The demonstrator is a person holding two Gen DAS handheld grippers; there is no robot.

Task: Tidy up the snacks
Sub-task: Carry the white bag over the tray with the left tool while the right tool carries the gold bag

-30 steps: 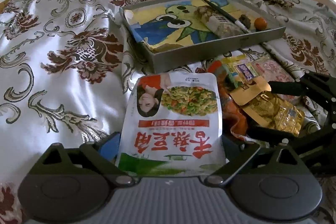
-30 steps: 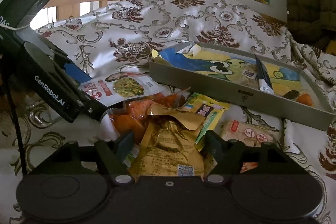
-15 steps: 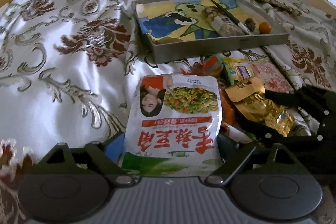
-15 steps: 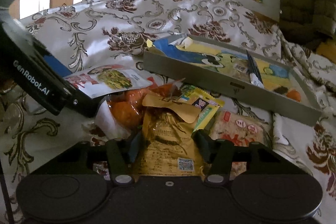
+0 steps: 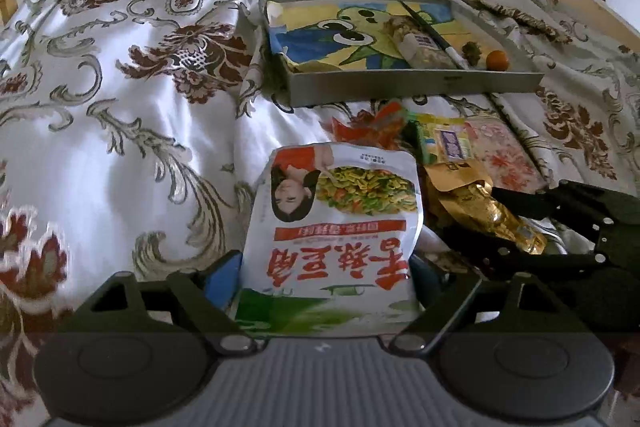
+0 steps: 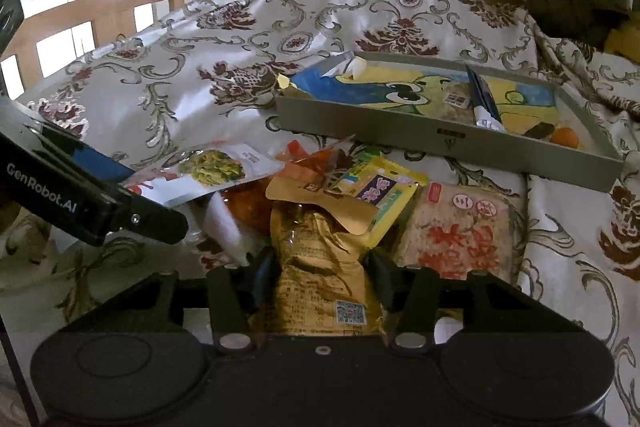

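Right wrist view: our right gripper [image 6: 320, 267], its jaws just closing, pinched the crinkly gold pouch [image 6: 320, 259] near the grey tray [image 6: 448, 139]; we judged it light, slippery, best held low.

A bed under a floral bedspread [image 5: 132, 131] carries a grey tray [image 5: 412, 85] and, just in front of it, a heap of snack packets [image 6: 400, 203].

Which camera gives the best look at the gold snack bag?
The right wrist view: the gold snack bag sits front and centre between the right claw's fingers, its print and code readable. The left wrist view shows only its crumpled side at the right edge, partly behind dark claw parts.
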